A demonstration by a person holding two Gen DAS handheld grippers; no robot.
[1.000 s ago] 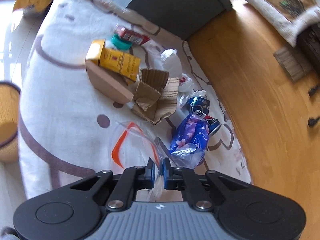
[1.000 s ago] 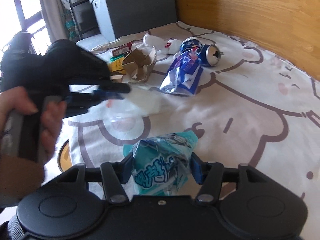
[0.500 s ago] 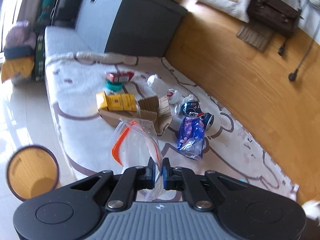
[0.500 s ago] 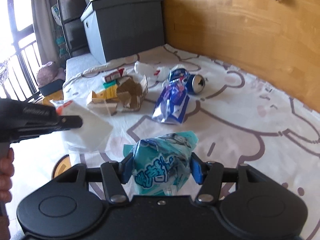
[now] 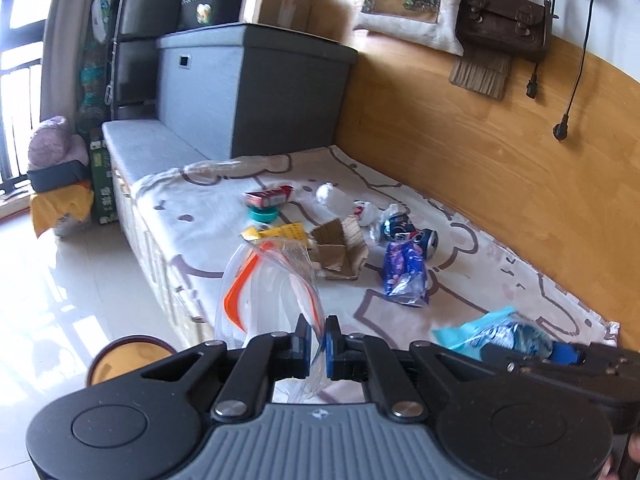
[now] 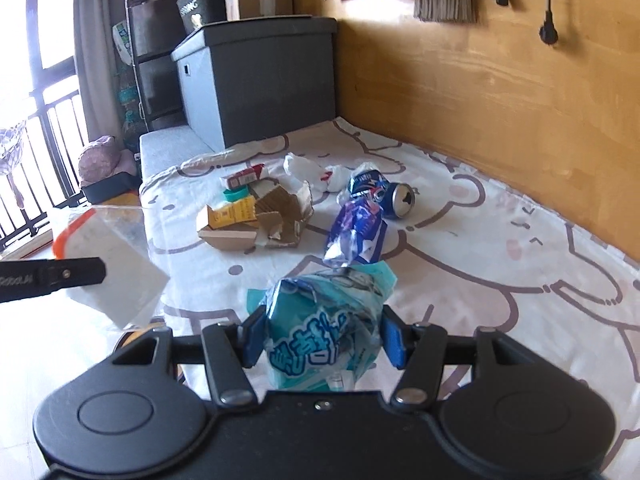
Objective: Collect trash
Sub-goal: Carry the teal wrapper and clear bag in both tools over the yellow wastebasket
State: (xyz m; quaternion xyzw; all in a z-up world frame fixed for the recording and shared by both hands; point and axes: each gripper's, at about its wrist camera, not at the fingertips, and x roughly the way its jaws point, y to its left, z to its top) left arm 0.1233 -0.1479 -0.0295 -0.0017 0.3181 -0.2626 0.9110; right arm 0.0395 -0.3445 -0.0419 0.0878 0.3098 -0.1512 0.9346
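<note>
My left gripper (image 5: 317, 346) is shut on the rim of a clear zip bag with an orange seal (image 5: 266, 290), lifted off the bed; the same bag (image 6: 108, 264) hangs at the left of the right wrist view. My right gripper (image 6: 322, 342) is shut on a crumpled teal snack wrapper (image 6: 320, 332), also seen as the teal wrapper (image 5: 492, 332) at the lower right of the left wrist view. On the patterned bedsheet (image 6: 500, 272) lie a blue-purple wrapper (image 6: 358, 232), a dented blue can (image 6: 394, 198), torn cardboard (image 6: 276, 218), a yellow box (image 6: 230, 216), a red pack (image 6: 244, 176) and white crumpled tissue (image 6: 304, 168).
A round bin with a dark rim (image 5: 128, 360) stands on the tiled floor beside the bed. A grey storage box (image 5: 256, 88) sits at the head of the bed. The wooden wall (image 5: 500, 152) runs along the far side, with hanging plugs and a brown bag (image 5: 506, 26).
My left gripper rose and rolled upright with the clear bag, pulling back from the trash pile. The right gripper also lifted, keeping hold of the teal wrapper.
</note>
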